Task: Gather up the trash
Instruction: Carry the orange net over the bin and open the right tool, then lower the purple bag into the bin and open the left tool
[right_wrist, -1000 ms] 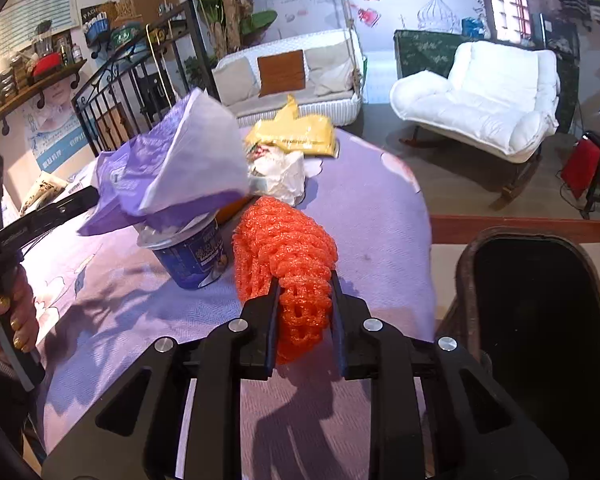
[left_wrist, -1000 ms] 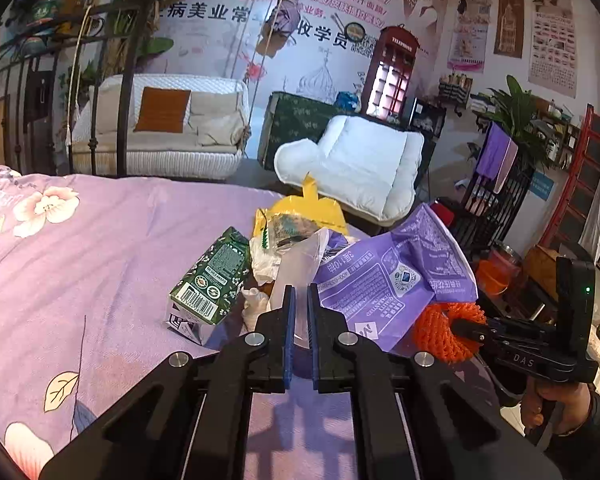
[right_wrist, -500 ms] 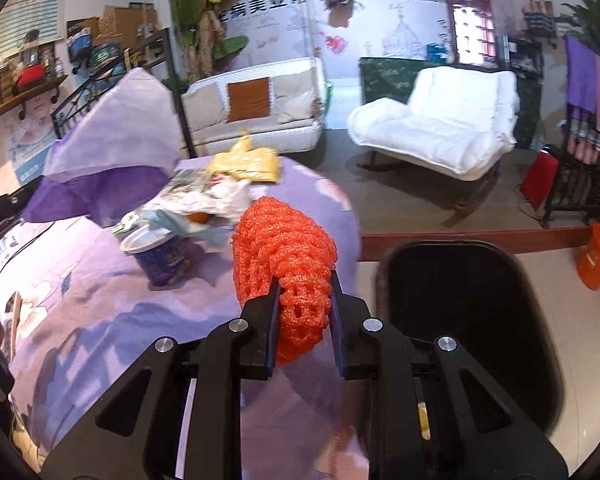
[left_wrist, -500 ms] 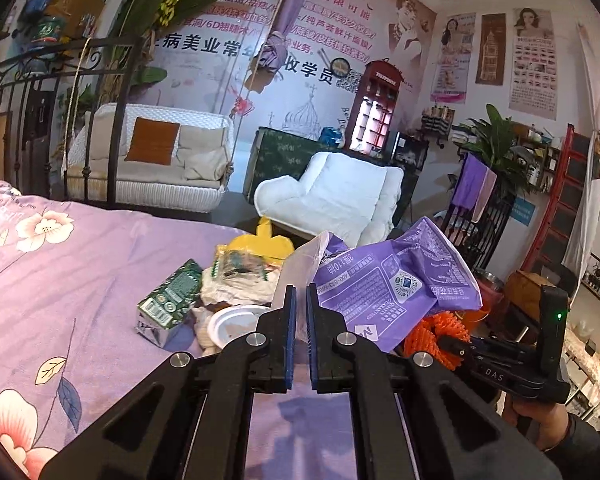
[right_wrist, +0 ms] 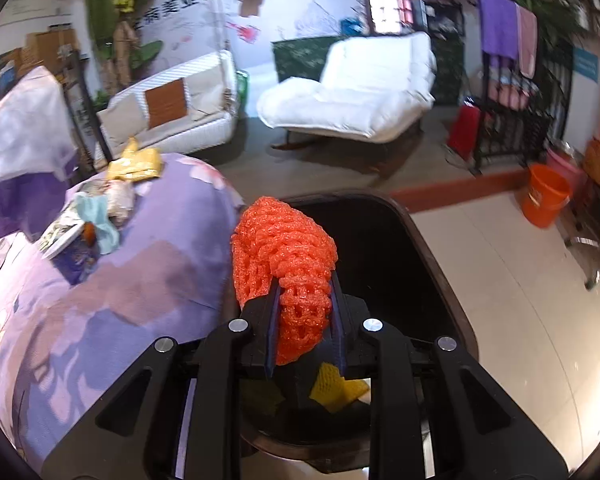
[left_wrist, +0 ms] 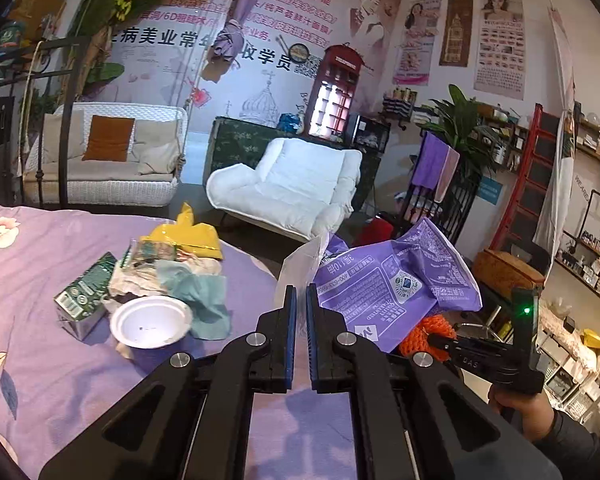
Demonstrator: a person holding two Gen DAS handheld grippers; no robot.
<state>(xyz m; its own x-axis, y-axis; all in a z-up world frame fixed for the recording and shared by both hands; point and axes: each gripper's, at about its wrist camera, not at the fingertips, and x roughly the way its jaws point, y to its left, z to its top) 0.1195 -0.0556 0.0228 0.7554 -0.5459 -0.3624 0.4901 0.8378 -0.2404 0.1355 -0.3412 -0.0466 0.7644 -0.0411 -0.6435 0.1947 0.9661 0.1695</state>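
Your right gripper (right_wrist: 302, 300) clamps the orange foam net (right_wrist: 286, 248) over the black bin (right_wrist: 428, 264); your left gripper (left_wrist: 300, 308) pinches the purple bag (left_wrist: 384, 284) — remaining trash (left_wrist: 156, 280) lies at ten o'clock.

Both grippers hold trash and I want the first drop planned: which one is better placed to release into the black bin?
Right. The right gripper holds the orange foam net over the black bin; the left gripper with the purple plastic bag remains above the bed.

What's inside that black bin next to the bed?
The black bin looks mostly dark. One yellow foam net lies at the bottom. The right gripper and its orange foam net cover part of the inside, so anything beneath them cannot be seen.
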